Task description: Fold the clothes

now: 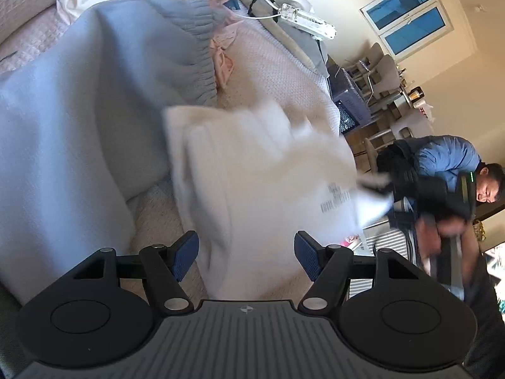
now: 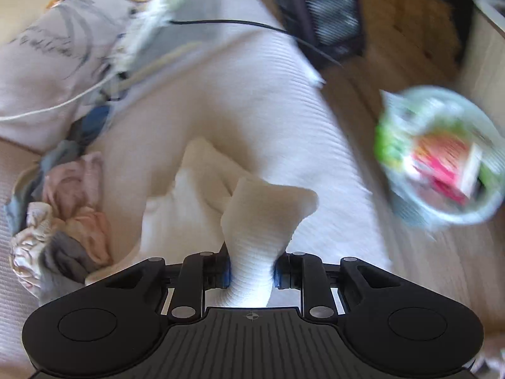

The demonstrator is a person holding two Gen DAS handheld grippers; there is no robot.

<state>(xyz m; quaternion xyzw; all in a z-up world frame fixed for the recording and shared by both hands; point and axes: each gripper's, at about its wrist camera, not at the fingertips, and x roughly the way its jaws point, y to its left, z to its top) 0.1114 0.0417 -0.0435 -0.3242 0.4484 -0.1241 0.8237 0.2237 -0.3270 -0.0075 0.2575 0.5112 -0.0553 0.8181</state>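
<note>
Right wrist view: white garment (image 2: 252,237) bunched between my right tool's (image 2: 251,271) blue pads, clamped tight, rest trailing onto the bed cover (image 2: 284,94). Left tool (image 1: 246,255) hangs open, nothing held, the white cloth blurred just beyond its pads. Blue sweatshirt (image 1: 79,110) lies beside it; crumpled clothes pile (image 2: 69,214) at left.

A bed (image 1: 277,60) with a pale textured cover carries the clothes. On it lie a light blue sweatshirt (image 1: 79,101), a white garment (image 1: 252,170) and crumpled pink clothing (image 2: 79,202).
</note>
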